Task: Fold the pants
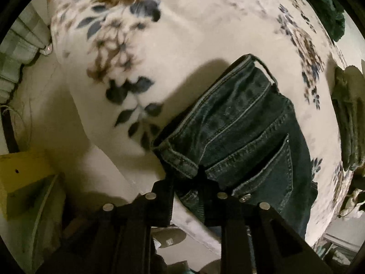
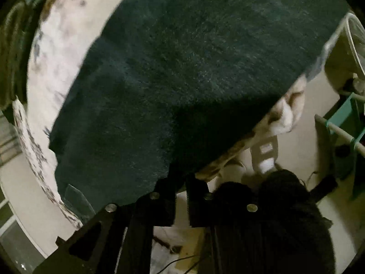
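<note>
I have the jeans (image 1: 246, 134) on the floral bedspread (image 1: 187, 41), waistband end toward my left gripper (image 1: 194, 180). In the left view the denim lies at the near edge of the bedspread, back pocket and doubled seams facing up, a belt loop standing off the far corner. The left gripper's fingers are drawn in narrow with the waistband hem bunched between them, so I read it as pinching the jeans. Beyond the jeans the bedspread runs on as broad open cloth. To the right of the jeans, well apart, sits a stack of folded olive garments (image 1: 349, 118) at the bedspread's rim.

In the right view the jeans (image 2: 194, 80) fill most of the frame as one dark, flat, fuzzy-looking panel, blurred, its lower edge running along the bedspread's (image 2: 52, 52) near edge. My right gripper (image 2: 180, 185) has its fingers close together at that edge; whether cloth sits between them I cannot tell. Just below the bedspread's edge, a teal crate (image 2: 346, 114) stands off to the right.
</note>
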Action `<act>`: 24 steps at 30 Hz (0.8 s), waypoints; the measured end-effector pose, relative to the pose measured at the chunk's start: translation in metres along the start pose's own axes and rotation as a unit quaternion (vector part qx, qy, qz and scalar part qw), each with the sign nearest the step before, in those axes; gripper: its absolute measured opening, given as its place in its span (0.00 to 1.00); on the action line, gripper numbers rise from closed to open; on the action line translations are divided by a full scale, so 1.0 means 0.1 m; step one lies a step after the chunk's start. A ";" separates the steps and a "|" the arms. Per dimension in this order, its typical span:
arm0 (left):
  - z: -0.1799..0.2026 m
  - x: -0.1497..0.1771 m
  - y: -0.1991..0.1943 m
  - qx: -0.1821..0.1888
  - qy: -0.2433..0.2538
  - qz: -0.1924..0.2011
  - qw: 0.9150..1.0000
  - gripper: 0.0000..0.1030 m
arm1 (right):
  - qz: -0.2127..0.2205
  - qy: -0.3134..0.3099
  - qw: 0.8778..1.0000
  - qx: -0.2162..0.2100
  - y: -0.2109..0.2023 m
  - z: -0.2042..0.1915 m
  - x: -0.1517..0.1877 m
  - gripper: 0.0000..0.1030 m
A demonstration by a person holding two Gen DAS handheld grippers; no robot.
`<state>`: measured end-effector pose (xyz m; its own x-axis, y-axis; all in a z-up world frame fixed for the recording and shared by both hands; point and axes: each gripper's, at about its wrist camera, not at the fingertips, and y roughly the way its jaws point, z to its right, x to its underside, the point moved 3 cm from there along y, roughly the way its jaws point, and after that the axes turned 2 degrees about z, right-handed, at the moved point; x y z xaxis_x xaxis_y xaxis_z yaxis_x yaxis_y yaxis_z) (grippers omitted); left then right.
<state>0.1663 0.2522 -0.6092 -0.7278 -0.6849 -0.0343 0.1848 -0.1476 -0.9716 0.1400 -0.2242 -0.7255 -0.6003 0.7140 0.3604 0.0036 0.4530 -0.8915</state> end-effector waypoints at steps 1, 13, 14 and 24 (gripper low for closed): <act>0.00 -0.01 -0.02 0.004 0.001 -0.003 1.000 0.19 | -0.013 -0.004 1.000 0.007 -0.02 -0.05 -0.04 0.20; 0.33 0.04 -0.66 -0.038 0.078 0.076 0.993 0.65 | -0.046 -0.306 0.951 0.008 -0.18 -2.29 -0.07 0.58; 0.34 0.02 -0.63 -0.037 0.078 0.076 0.993 0.65 | -0.044 -0.318 0.947 0.017 -0.09 -2.47 -0.09 0.58; 0.27 -0.28 0.04 -0.076 0.095 0.055 0.991 0.68 | -0.097 -0.358 0.926 0.069 0.60 -2.95 -0.37 0.08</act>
<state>0.2051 0.2520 -0.6061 -0.8232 -0.5413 -0.1714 0.1791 0.0390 -0.9831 0.3985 -0.0656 -0.7107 -0.9553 0.0670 0.2879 -0.2329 0.4287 -0.8729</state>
